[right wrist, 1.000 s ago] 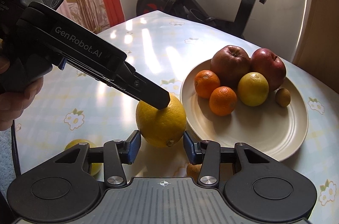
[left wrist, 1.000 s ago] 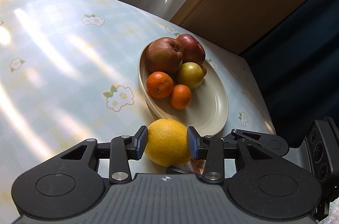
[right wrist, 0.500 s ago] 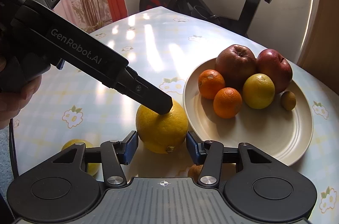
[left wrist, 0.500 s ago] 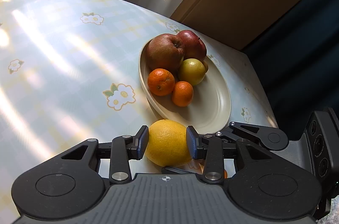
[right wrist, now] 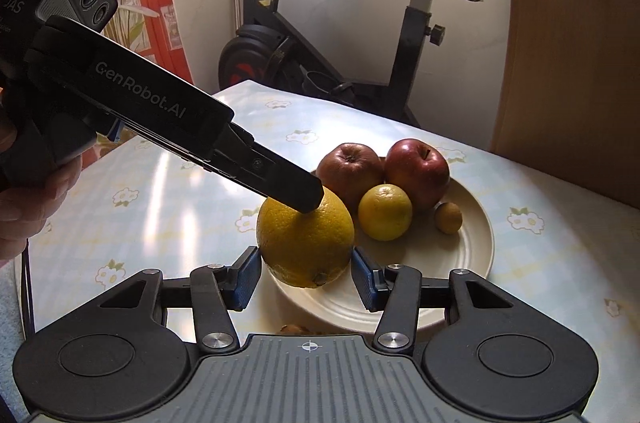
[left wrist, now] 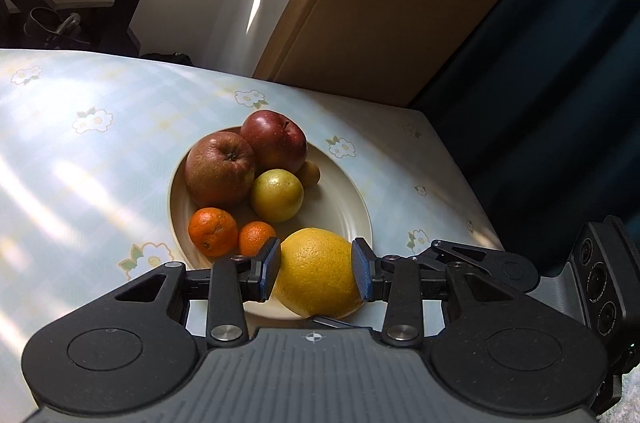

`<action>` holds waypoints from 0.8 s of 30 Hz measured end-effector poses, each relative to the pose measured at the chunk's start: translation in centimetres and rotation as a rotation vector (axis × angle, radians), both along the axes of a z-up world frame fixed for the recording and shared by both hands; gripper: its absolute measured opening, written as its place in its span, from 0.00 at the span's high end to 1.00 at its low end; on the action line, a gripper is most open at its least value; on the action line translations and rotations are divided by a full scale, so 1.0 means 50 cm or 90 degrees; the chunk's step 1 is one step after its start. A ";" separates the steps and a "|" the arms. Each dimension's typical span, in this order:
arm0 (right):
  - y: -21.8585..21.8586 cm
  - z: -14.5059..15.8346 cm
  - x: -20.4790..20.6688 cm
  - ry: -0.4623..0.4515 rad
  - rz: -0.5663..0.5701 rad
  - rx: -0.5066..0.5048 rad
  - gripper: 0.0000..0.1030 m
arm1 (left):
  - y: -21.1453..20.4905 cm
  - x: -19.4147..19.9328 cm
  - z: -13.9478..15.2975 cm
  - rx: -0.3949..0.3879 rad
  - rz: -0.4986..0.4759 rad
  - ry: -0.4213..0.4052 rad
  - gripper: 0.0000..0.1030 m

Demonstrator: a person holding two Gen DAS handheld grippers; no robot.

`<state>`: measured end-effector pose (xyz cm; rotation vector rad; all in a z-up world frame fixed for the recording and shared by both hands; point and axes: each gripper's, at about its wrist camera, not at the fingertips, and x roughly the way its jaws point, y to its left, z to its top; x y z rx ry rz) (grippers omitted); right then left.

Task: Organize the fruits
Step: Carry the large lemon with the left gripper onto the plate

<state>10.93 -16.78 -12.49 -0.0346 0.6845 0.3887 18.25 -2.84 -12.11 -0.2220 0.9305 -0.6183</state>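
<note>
A large yellow citrus fruit [left wrist: 318, 273] is held between both grippers above the near rim of a cream plate [left wrist: 348, 211]. My left gripper [left wrist: 316, 269] is shut on it from the sides. My right gripper [right wrist: 306, 273] has its jaws around the same fruit [right wrist: 306, 241], close to its sides. The plate [right wrist: 472, 243] holds two red apples [left wrist: 220, 169] [left wrist: 274, 141], a yellow-green lemon [left wrist: 277, 195], two mandarins [left wrist: 213, 231] [left wrist: 256, 237] and a small brown fruit [left wrist: 310, 173].
The table has a pale floral cloth [left wrist: 80, 159]. An exercise bike [right wrist: 360, 35] stands behind it and a wooden panel [left wrist: 400, 3] at the far side. A small brownish item [right wrist: 298, 329] lies on the table under my right gripper.
Both grippers lifted the yellow fruit off the table and carried it over the plate's near rim. The views tilted up.
</note>
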 end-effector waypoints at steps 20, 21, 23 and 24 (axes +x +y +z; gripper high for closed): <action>-0.118 -0.084 0.111 0.035 -0.060 -0.013 0.55 | -0.186 0.159 -0.050 0.082 -0.034 0.037 0.62; -0.121 -0.086 0.113 0.035 -0.062 -0.010 0.55 | -0.191 0.163 -0.052 0.086 -0.036 0.034 0.62; -0.119 -0.090 0.123 0.035 -0.061 -0.016 0.56 | -0.195 0.170 -0.055 0.091 -0.033 0.039 0.62; -0.117 -0.090 0.125 0.034 -0.060 -0.021 0.56 | -0.195 0.171 -0.056 0.092 -0.031 0.040 0.63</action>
